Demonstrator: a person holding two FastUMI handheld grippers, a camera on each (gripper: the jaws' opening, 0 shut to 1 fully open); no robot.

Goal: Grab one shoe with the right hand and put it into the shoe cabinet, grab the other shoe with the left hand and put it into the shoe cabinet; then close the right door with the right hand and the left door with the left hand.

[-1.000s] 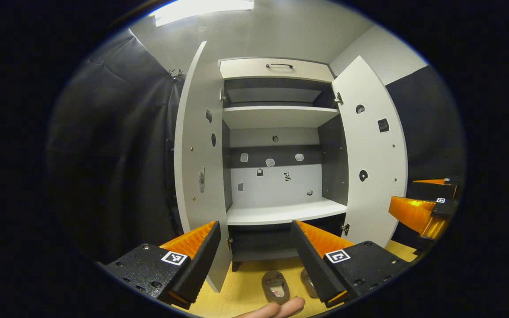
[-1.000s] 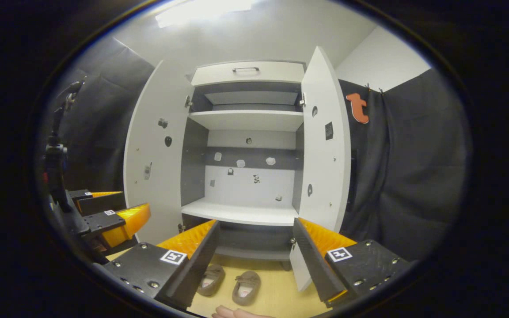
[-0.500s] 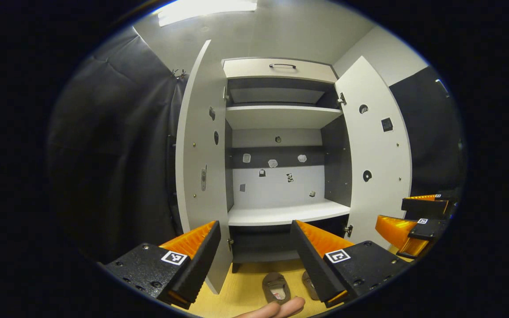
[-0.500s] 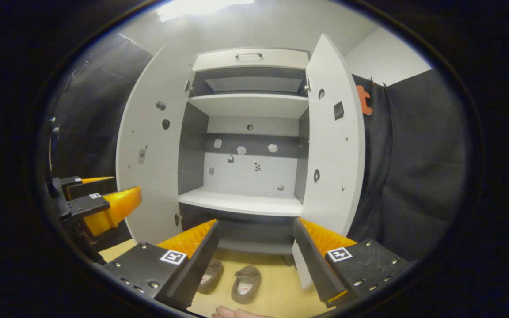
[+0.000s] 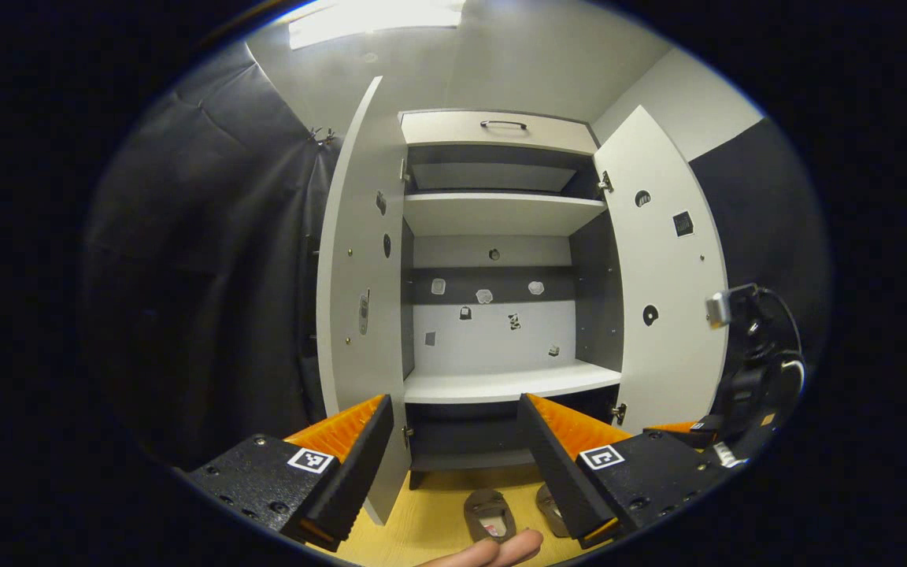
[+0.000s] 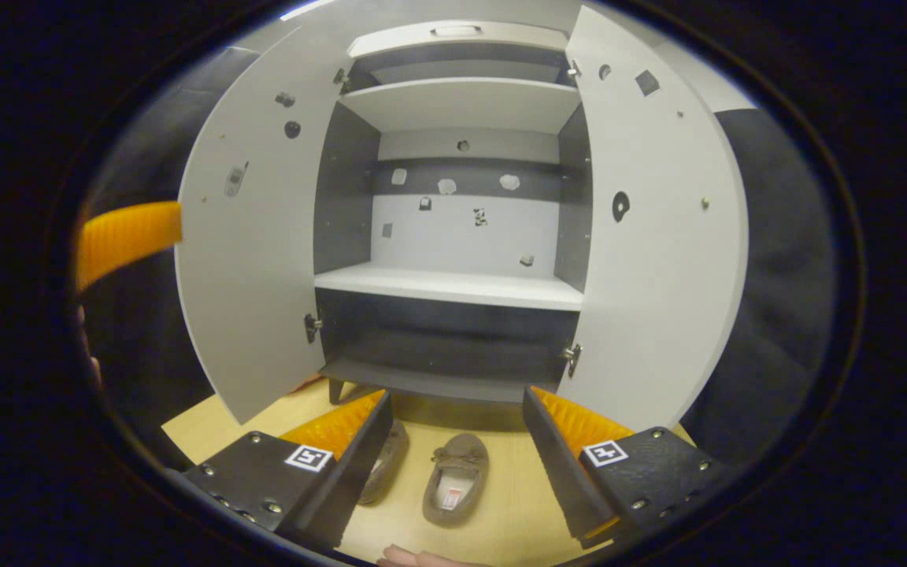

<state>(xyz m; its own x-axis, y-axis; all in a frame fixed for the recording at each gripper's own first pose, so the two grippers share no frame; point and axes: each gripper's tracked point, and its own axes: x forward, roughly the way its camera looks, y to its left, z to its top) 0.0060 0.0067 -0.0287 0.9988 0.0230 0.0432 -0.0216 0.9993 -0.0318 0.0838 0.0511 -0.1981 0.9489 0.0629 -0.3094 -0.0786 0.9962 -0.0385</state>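
We have lowered our right gripper (image 6: 453, 441), jaws wide, toward two shoes (image 6: 456, 479) on the floor (image 6: 509, 504) before the shoe cabinet (image 6: 453, 287); our left gripper (image 5: 453, 449) gapes empty.

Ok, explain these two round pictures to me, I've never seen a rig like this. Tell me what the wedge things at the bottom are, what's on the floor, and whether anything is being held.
A person holds one two-finger gripper in each hand, and each carries its own fisheye camera. The left gripper view looks along the left gripper; the right gripper view looks along the right gripper. The wedges are their fingers, spread open and holding nothing. Ahead stands a white shoe cabinet with grey inner walls, its left door and right door both open. On the yellow wooden floor before it lie two brown moccasin slippers, one in full sight, the other partly behind a finger.
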